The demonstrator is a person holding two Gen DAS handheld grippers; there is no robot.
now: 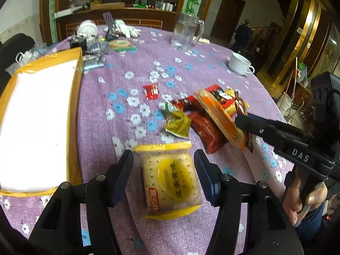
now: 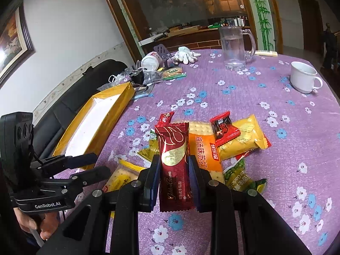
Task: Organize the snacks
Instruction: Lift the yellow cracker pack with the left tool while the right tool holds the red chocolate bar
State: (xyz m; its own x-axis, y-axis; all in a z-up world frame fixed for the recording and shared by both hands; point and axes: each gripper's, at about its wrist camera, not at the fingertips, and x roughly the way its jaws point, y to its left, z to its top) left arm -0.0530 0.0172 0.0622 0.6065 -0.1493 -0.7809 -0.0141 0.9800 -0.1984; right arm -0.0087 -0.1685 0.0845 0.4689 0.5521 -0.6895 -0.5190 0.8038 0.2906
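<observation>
1. The table (image 1: 191, 68) wears a soft, napped purple cloth printed with white and blue blossoms.
2. A yellow cracker packet (image 1: 170, 180), flat and square with a crimped, saw-toothed top seam and clear film showing the dotted biscuit, lies on the cloth between the fingers of the left tool (image 1: 163, 175). Its jaws stand wide, apart from the packet on both sides.
3. The right tool (image 2: 173, 180) is clamped on a glossy dark-red foil wafer bar (image 2: 175, 161), long and rectangular with gold swirls and ribbed embossing. The bar stands roughly upright between the blue pads.
4. Behind it lies the snack pile: an orange cracker packet (image 2: 205, 148), a puffy yellow foil pouch (image 2: 244, 136), a small red candy (image 2: 224, 128) resting on that pouch, and a crinkled green bag (image 2: 244, 176).
5. A shallow rectangular yellow box (image 1: 74, 106) with a white floor sits at the table's left edge, well apart from the pile.
6. A clear glass mug (image 2: 233, 46) and a white ceramic cup (image 2: 303, 77) stand farther back.
7. The person's right hand (image 1: 306, 199) grips that tool's handle from below.
</observation>
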